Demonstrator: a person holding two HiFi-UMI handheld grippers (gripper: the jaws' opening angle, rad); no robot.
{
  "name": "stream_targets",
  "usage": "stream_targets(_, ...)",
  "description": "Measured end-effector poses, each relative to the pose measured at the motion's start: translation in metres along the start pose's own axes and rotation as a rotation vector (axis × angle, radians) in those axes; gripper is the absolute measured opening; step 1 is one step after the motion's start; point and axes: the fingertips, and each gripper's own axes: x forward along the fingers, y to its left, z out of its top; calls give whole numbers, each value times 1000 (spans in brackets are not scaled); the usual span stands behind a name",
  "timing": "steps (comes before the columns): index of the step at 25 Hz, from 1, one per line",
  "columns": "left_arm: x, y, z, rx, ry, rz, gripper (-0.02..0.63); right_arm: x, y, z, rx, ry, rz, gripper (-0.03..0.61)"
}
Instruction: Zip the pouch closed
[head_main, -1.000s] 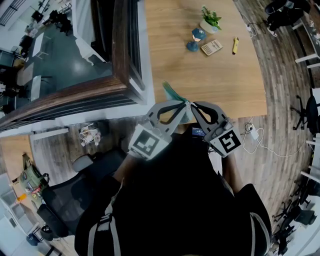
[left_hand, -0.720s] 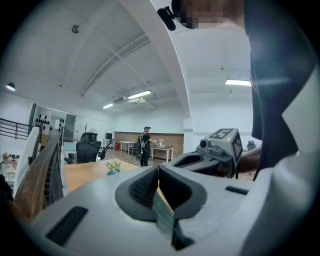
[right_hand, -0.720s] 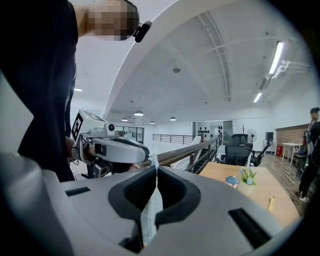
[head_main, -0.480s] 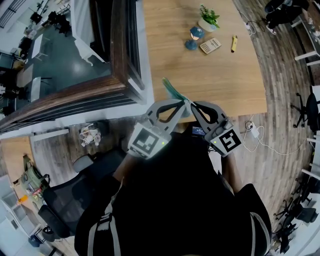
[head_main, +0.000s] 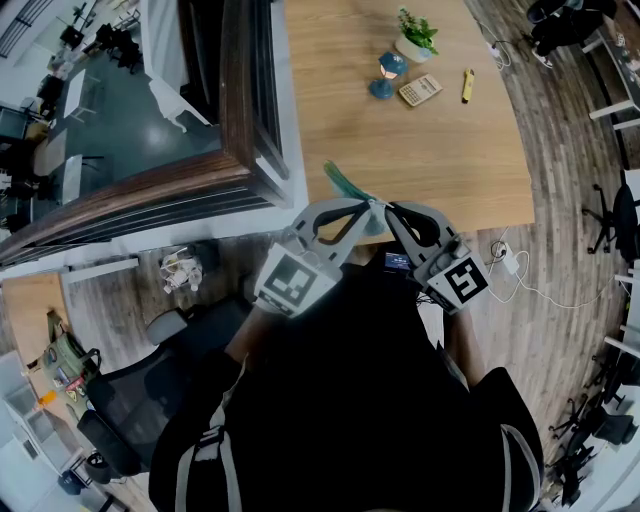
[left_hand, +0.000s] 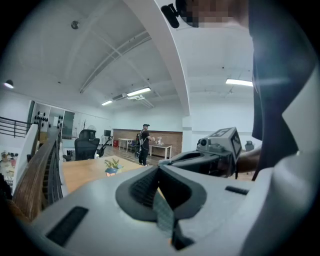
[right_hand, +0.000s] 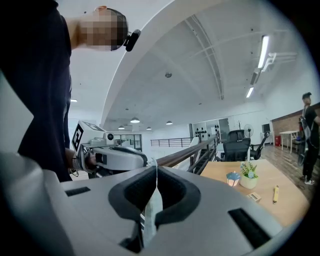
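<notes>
Just off the near edge of the table (head_main: 420, 150), the left gripper (head_main: 368, 207) and right gripper (head_main: 388, 211) each clamp tight on the pouch (head_main: 346, 184), seemingly mid-zip, so next the two likely must draw apart along the zip.

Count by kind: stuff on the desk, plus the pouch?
plant: 1
blue ornament: 1
calculator: 1
yellow pen: 1
pouch: 1
Total: 5

I read no legible text, brand, number or sign in any view. Cube (head_main: 297, 283) on left gripper (head_main: 366, 207), cube (head_main: 461, 281) on right gripper (head_main: 390, 210): square black-white markers only, no characters.
</notes>
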Motion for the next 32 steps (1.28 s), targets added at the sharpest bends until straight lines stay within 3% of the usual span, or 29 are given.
stream_targets(3,0,-1,2,-25,-6,3,3,-1,0,1,0,-10,5,18)
stream_targets(12,2,-14,4,19,-7,-62,3,-6,0,6,-9,-30,27,21)
stream_targets(13,1,-16,4,32,-6,-78,3,-6,2,7,-19,-31,41,43)
stream_targets(14,1,-19,3,42,-2,-92,3,-6,5,9,-32,-31,58,119)
stream_targets(15,2,-22,3,48,3,-105,3,-6,8,10,-47,-32,72,154)
stream_targets(18,3,-26,2,63,9,-120,3,-5,14,12,-65,-39,86,107)
stream_targets(22,2,-22,6,1,-9,-88,3,-5,16,12,-44,-45,85,63)
stream_targets(27,2,-19,3,39,1,-96,3,-6,16,10,-31,-37,87,39)
stream_targets(32,2,-16,3,12,-6,-93,3,-7,15,11,-27,-45,90,29)
